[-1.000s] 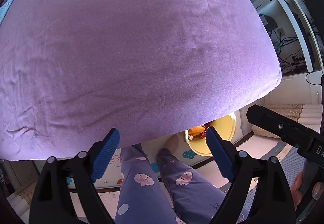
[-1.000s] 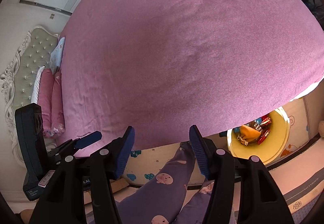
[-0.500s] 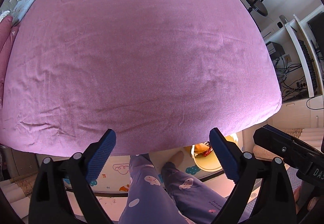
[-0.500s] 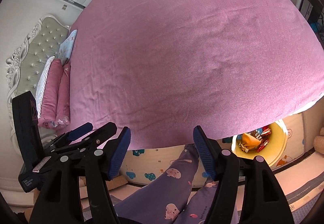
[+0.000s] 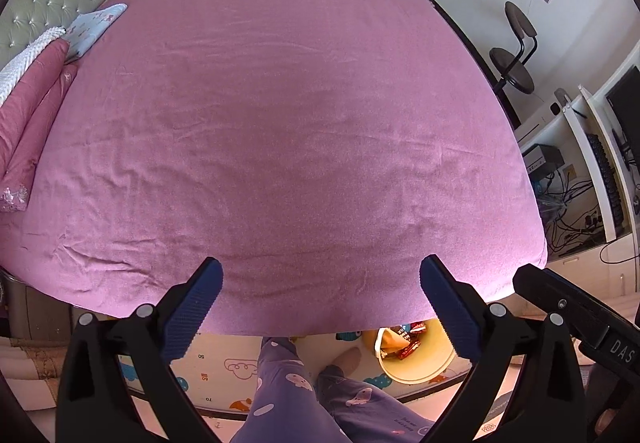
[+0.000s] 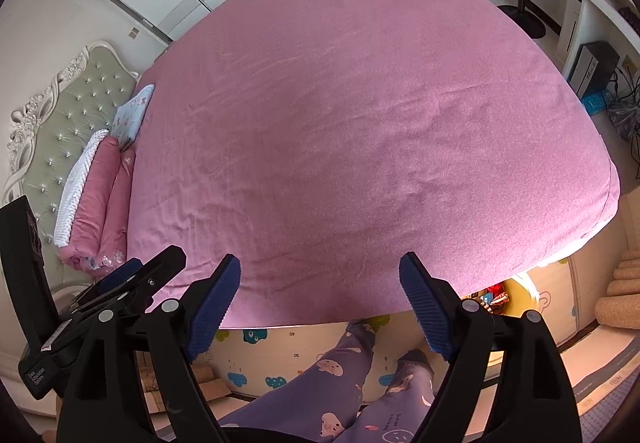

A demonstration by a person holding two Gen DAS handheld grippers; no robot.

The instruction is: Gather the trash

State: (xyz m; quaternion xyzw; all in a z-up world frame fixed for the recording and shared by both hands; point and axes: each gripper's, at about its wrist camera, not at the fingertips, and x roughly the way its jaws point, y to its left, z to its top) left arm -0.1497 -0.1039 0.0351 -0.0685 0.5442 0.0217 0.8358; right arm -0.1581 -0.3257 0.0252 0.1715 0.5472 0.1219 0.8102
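Both your left gripper and right gripper are opening on nothing above the bare pink sheet, so you risk overlooking trash beyond the yellow bin.

Along the bottom of each frame, both grippers are showing black plastic arms with silver rivets and ridged blue pads. White lettering is marking the black body at the lower right of the left view. The person is wearing purple trousers printed with small white cartoon figures, at bottom centre.
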